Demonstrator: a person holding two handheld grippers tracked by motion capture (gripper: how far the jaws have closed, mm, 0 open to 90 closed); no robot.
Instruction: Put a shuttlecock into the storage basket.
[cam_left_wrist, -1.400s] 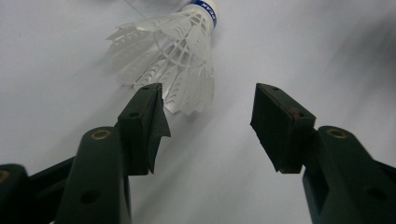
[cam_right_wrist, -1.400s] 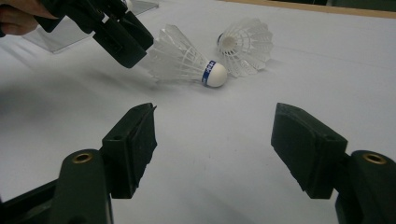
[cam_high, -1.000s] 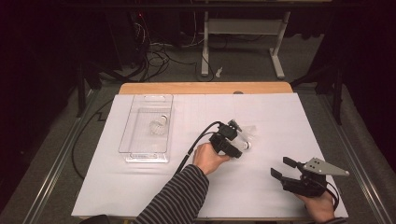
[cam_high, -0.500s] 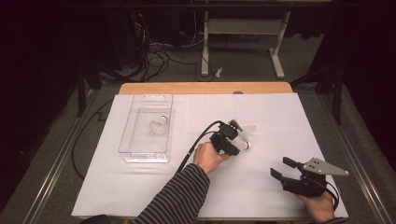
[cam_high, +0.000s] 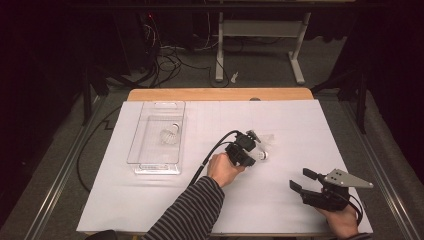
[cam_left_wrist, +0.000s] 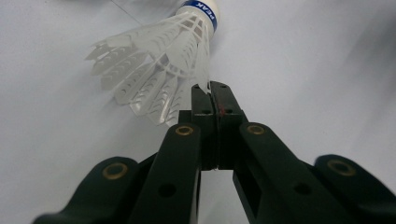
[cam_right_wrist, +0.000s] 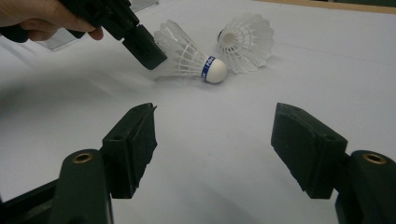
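Note:
A white feather shuttlecock (cam_left_wrist: 154, 60) with a blue-banded cork lies on its side on the white table cover (cam_high: 280, 200). My left gripper (cam_left_wrist: 210, 91) has just been closing, and its jaws now pinch the rim of the feather skirt. From above, the left gripper (cam_high: 251, 152) sits mid-table beside that shuttlecock (cam_high: 260, 155). In the right gripper view the left gripper (cam_right_wrist: 149, 53) touches the shuttlecock (cam_right_wrist: 187, 56) from the left. My right gripper (cam_right_wrist: 212, 140) stands open with nothing between its jaws, near the front right corner (cam_high: 300, 179).
A second shuttlecock (cam_right_wrist: 247, 39) lies just behind the first, also on the cover (cam_high: 267, 137). A clear plastic tray (cam_high: 156, 167) at the left holds a third shuttlecock (cam_high: 170, 134). The wooden table edge (cam_high: 220, 94) runs along the back.
The left gripper's jaws have drawn together on the shuttlecock's skirt. Neither hand has shifted, and the right gripper stays as it was.

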